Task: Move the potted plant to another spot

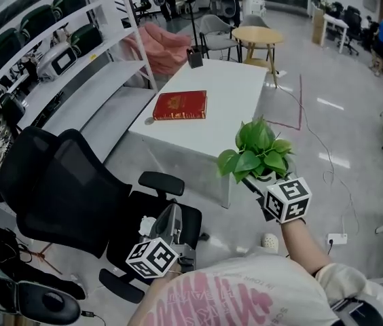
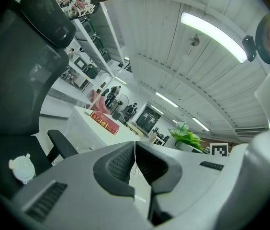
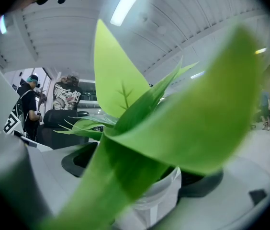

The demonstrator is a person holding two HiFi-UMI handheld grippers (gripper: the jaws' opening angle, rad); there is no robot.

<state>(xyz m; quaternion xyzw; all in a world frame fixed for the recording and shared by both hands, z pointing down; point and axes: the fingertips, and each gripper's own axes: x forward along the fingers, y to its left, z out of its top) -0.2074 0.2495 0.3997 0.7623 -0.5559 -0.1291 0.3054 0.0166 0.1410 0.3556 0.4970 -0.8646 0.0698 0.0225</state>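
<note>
Head view steeply down; gripper views ceilingward; head, left share table (image 1: 229,90).

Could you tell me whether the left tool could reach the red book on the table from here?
Probably not: the left tool, shut and empty, sits low over the black chair, while the red book lies well beyond on the white table. Nothing covers the book, though.
</note>
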